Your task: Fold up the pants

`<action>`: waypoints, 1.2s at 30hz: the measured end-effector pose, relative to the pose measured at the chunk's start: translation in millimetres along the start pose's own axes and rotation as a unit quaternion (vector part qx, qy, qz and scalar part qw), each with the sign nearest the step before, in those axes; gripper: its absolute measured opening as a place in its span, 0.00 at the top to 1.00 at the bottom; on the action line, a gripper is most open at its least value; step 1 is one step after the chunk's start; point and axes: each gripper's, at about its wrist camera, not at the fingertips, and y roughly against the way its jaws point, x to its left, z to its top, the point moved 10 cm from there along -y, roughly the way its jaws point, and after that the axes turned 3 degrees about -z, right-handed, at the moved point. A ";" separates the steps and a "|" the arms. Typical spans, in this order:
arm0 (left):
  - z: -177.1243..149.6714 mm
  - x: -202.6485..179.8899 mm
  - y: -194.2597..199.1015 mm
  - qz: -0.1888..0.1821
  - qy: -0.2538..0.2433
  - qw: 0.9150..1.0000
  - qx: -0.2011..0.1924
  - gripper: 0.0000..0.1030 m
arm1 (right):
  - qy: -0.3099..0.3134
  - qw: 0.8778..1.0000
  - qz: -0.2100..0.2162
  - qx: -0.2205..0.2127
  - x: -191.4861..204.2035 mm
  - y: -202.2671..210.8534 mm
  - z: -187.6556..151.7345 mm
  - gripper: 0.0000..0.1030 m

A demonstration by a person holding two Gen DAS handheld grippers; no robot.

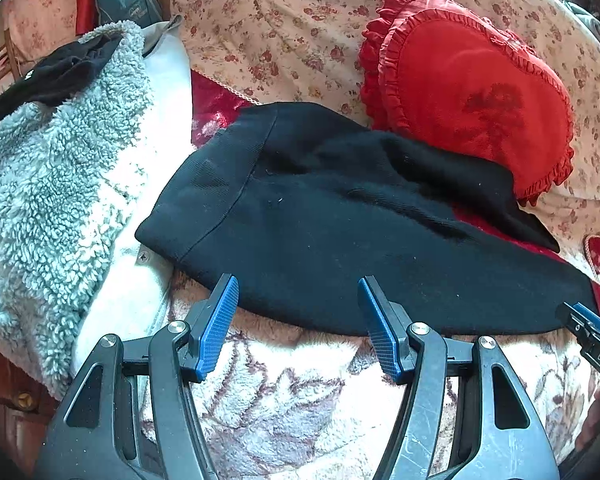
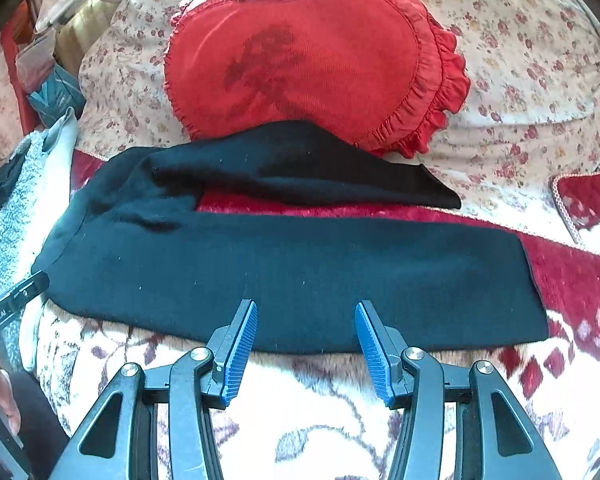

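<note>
Both my claws wide, gripping nothing: left gripper and right gripper hover at the near edge of the black pants; red heart pillow at 12 o'clock.

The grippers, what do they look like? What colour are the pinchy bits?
Both the left gripper and the right gripper have black, scuffed plastic arms joined by shiny silver pins. Their fingers are flat bright blue pads with a bumpy, ridged texture. There is white lettering on the sides of the grippers. No cables or sleeves show.
</note>
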 end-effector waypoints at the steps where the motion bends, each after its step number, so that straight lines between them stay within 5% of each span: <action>1: -1.1 -0.1 -0.4 0.001 -0.001 1.000 0.001 0.40 | -0.001 1.000 0.001 0.001 0.0 0.4 -1.7 0.52; 29: -9.7 25.4 -22.3 0.006 0.030 0.999 0.042 0.40 | -0.025 0.999 -0.003 0.035 -32.5 -6.0 -34.9 0.52; 36: -11.2 53.9 -24.5 -0.015 0.109 0.992 0.055 0.40 | -0.043 0.998 0.015 0.037 -37.4 -2.8 -38.5 0.52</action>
